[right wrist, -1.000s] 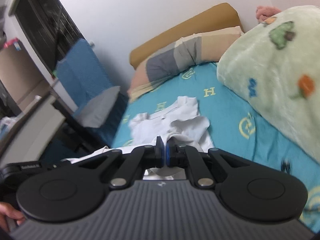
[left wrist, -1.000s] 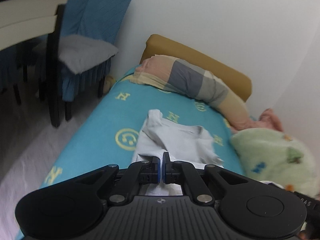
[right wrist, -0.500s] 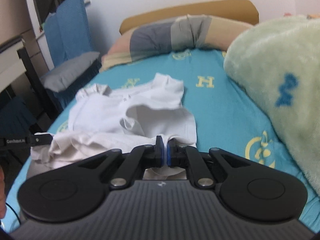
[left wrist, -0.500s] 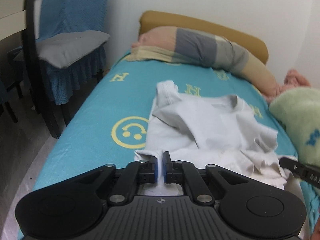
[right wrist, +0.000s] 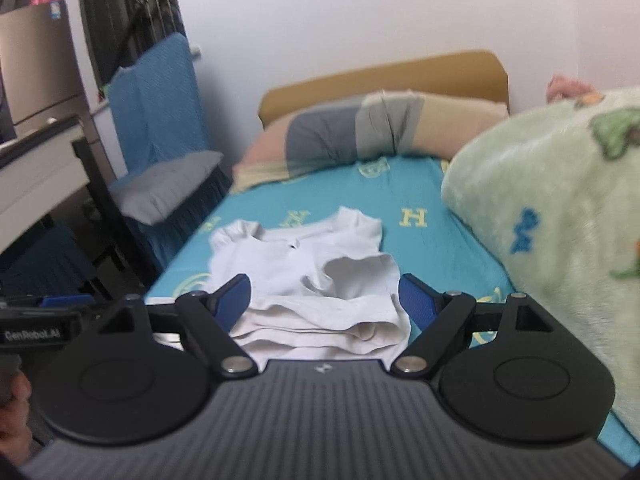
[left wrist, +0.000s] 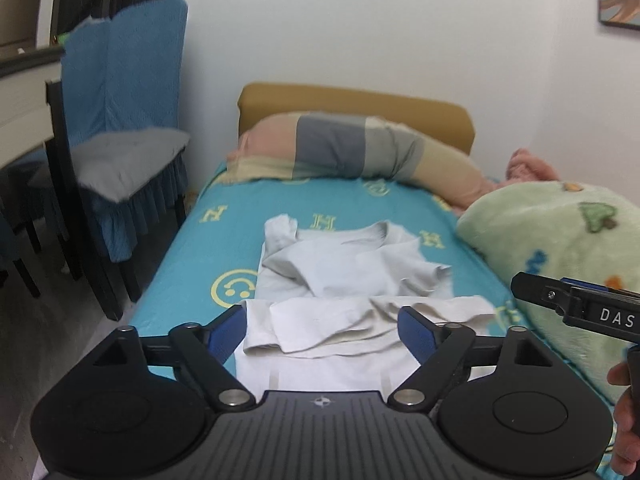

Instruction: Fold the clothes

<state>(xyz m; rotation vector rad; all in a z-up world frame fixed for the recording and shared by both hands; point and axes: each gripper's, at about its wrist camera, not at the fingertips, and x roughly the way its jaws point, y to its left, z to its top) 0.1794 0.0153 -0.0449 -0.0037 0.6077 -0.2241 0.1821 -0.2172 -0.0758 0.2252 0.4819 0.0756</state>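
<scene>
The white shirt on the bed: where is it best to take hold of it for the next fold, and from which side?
Probably the two ends of the folded near edge of the white shirt, approached low from the foot of the bed. That edge is layered, raised and straight, with an open hand-held gripper at each end: left, right.

Counts: 2 grippers, 1 garment, 1 pillow, 1 blanket

1 white shirt on 1 teal bed sheet; 1 left gripper, 1 right gripper, each with 2 blue-padded fingers. 1 striped pillow, 1 brown headboard, 1 green fleece blanket, 1 pink cloth. 1 blue-covered chair carrying 1 grey cushion. 1 smiley print fully in the left view.
</scene>
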